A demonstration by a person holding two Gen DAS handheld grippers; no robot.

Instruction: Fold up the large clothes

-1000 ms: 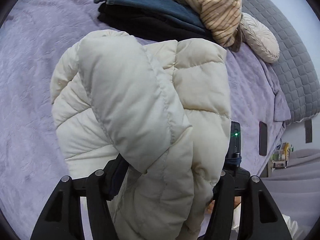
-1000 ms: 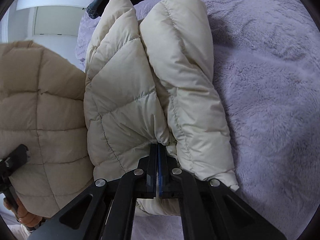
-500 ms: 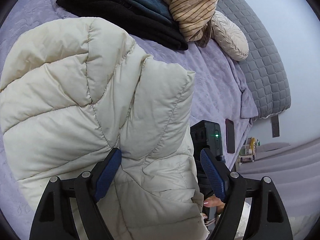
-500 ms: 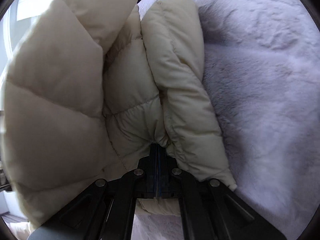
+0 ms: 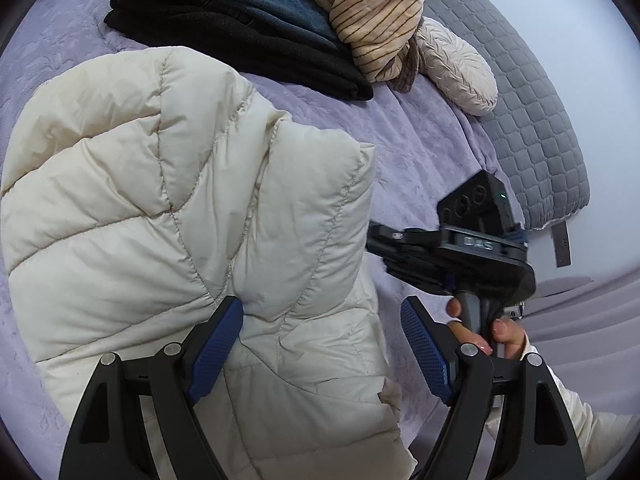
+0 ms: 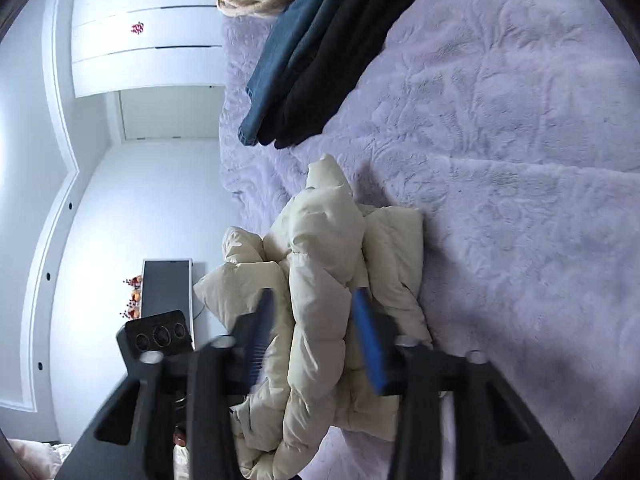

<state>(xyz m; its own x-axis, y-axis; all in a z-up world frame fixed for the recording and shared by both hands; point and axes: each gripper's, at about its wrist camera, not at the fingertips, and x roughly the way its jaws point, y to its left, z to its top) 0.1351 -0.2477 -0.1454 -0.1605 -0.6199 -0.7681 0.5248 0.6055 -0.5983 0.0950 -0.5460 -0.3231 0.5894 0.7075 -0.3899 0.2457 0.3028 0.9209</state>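
I see the cream jacket (image 5: 180,200) lying folded on the purple bed (image 5: 420,140), near a pile of dark clothes (image 5: 240,32); my left gripper (image 5: 320,320) has its jaws spread, one pad just touching the jacket. The right gripper (image 6: 314,320) is blurred; its jaws stand apart over the jacket, pinching nothing.

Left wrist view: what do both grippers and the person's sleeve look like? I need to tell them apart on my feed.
They match. The left gripper and right gripper have black angular fingers with silver rivets and blue textured pads. The right one's black body bears raised lettering, and on it sits a block with three round holes and a small green light. The sleeve is white.
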